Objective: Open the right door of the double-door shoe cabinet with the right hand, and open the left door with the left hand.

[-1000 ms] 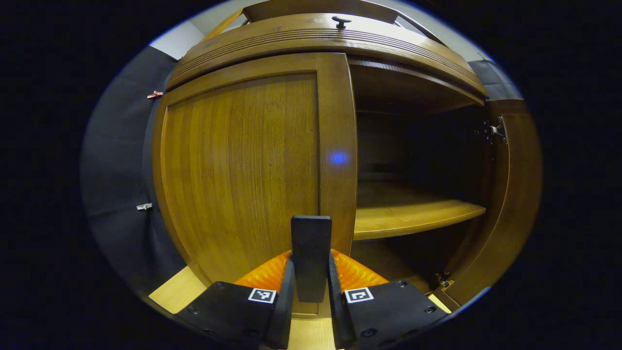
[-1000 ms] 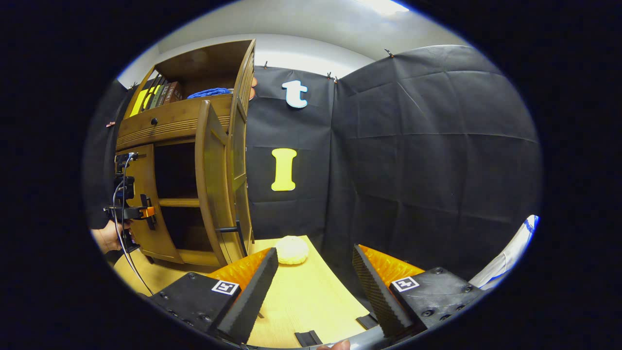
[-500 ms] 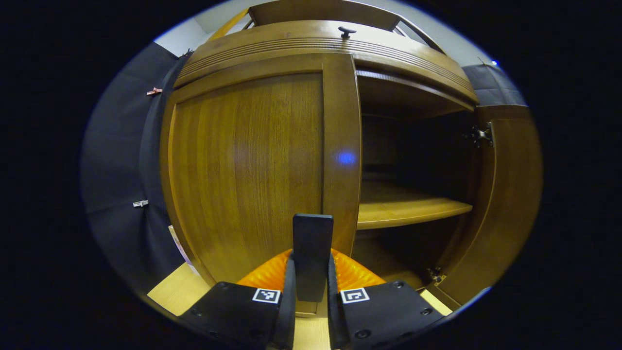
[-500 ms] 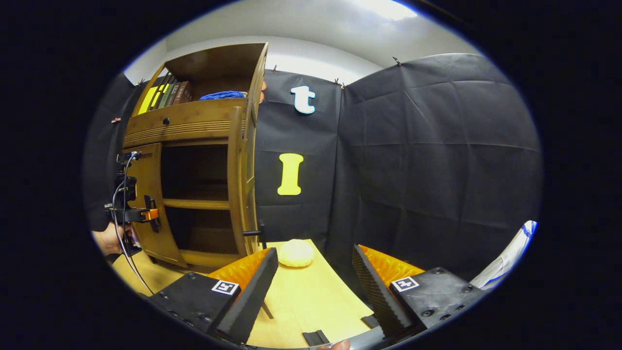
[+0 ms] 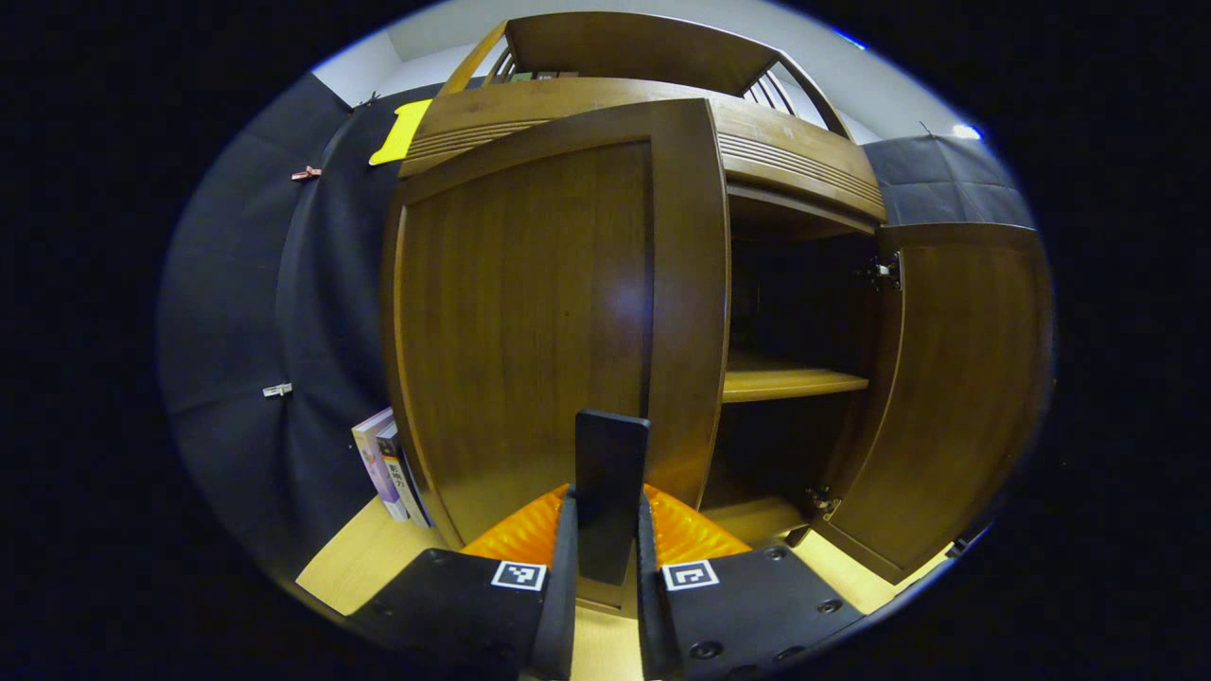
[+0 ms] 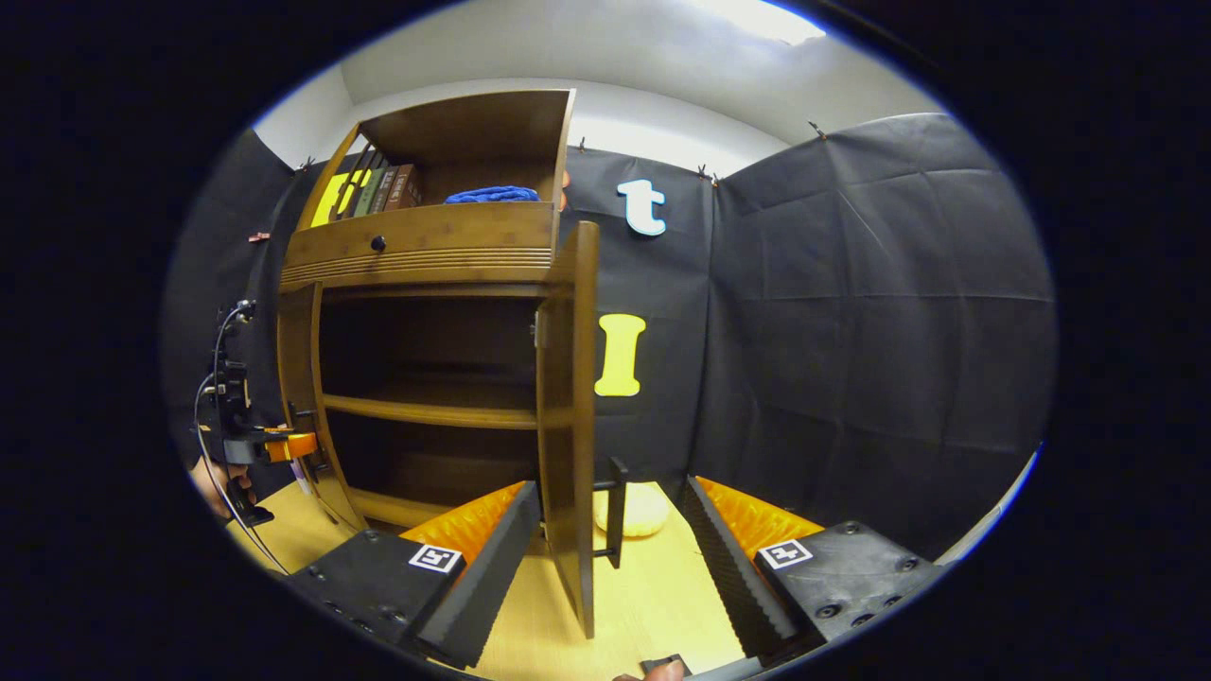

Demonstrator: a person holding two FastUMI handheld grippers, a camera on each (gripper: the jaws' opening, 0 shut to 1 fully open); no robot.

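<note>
L door (image 5: 539,312) swung outward; R door (image 6: 568,416) wider.

We see our left gripper (image 5: 607,567) clamped on the left door's handle (image 5: 611,492) at six o'clock, that door (image 5: 530,312) ajar.

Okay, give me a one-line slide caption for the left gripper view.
Left gripper shut on the left door handle, left door partly open, right door wide open.
</note>
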